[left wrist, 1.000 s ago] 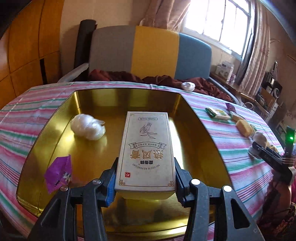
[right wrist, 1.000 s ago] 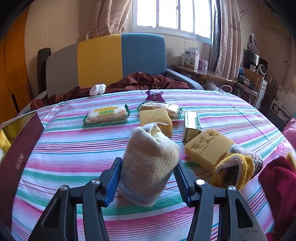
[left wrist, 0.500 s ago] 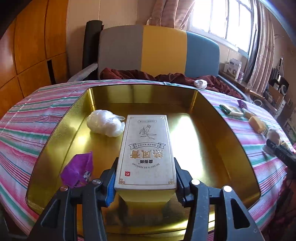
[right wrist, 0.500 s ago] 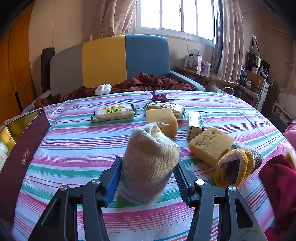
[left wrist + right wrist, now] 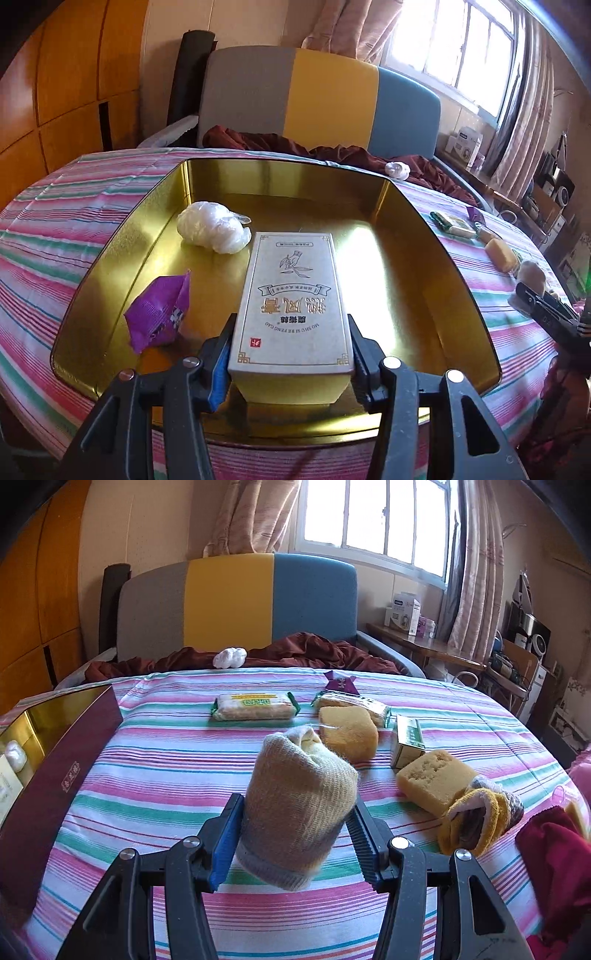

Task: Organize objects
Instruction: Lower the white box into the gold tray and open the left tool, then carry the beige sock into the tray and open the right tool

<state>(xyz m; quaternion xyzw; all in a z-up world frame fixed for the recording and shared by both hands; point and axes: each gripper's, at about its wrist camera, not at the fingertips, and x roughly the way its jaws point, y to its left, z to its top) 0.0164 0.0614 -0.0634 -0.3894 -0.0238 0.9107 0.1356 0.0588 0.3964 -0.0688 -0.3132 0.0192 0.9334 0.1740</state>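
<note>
Left wrist view showed the left gripper point(image 5: 291, 354) pinching the near end of a pale box point(image 5: 291, 299), its fingers pressed against both long sides, over the gold tray point(image 5: 436, 254). Whether the box already touched the tray floor could not be told. A white wad point(image 5: 212, 230) lay just beyond its far left corner and a purple packet point(image 5: 159, 314) near its left side; the tray floor to its right was bare.

Placing the box appeared to be the step in hand. It would go best by lowering the box flat, keeping it parallel to the tray walls and clear of the packet, then spreading the fingers only once the base sat fully down, and backing straight out so the box did not drag.

Right wrist view showed the right gripper point(image 5: 295, 830) squeezing a rolled sock point(image 5: 299, 805) above the striped tabletop point(image 5: 155, 768), well apart from the tray point(image 5: 70, 753) at the left. The sock would likely deform, so a firm hold seemed wise until it was over the tray's bare side.
</note>
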